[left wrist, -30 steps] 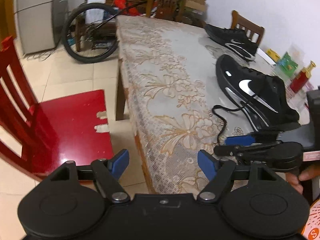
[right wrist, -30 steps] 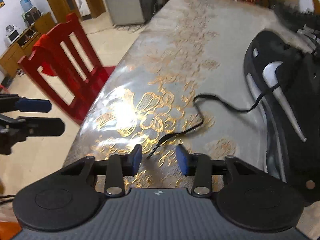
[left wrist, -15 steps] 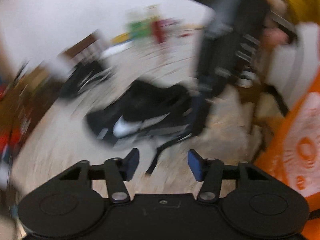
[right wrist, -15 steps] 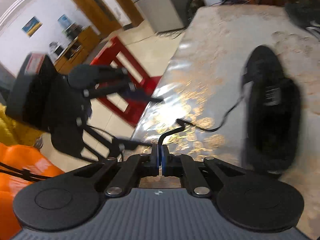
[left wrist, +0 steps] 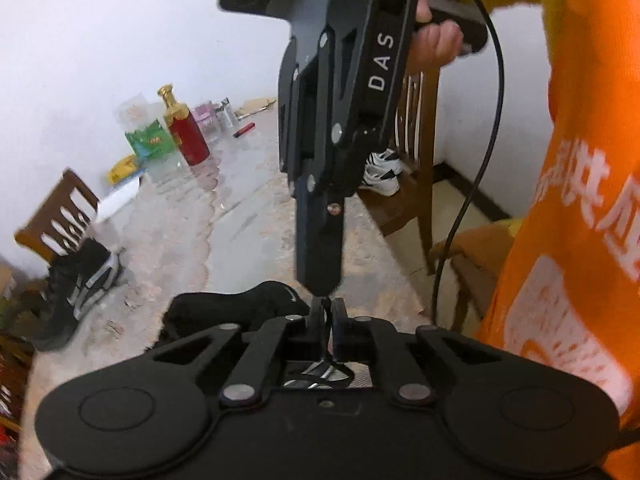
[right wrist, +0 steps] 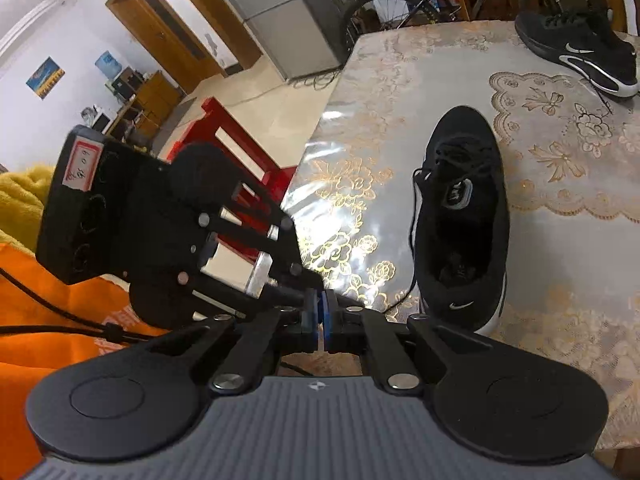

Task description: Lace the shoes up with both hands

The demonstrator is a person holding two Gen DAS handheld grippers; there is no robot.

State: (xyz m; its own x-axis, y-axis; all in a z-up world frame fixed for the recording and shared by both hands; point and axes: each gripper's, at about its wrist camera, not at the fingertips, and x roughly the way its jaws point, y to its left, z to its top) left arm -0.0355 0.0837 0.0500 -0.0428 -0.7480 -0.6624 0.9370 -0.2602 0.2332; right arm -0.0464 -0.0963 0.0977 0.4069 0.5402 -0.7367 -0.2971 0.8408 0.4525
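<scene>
Sitting on a bench (right wrist: 568, 216) covered in a floral lace cloth under clear plastic, a black shoe (right wrist: 460, 224) with a white swoosh is the landmark for everything else. Its opening faces the right wrist camera and its toe points away toward the far end of the bench. A thin black lace (right wrist: 414, 216) runs down the shoe's left side, from the eyelets toward the near bench edge, where both claws meet.

Just left of the shoe's heel, the right claw (right wrist: 320, 316) is clenched, its blue pads pressed together; whether the lace end is pinched there cannot be told. The left claw (right wrist: 298, 286) comes in from the left of the shoe, tip to tip with the right one.

From the left wrist camera, the left claw (left wrist: 327, 322) is also clenched, with a thin dark strand, apparently the lace, between its fingers directly above the shoe (left wrist: 228, 308). The right claw's body hangs over it, held by a hand (left wrist: 434, 46).

Beyond the shoe's toe, at the far right corner of the bench, lies a second black shoe (right wrist: 576, 50). Left of the shoe, off the bench, stands a red chair (right wrist: 240, 148). An orange garment (left wrist: 572, 240) fills the edge of both views.
</scene>
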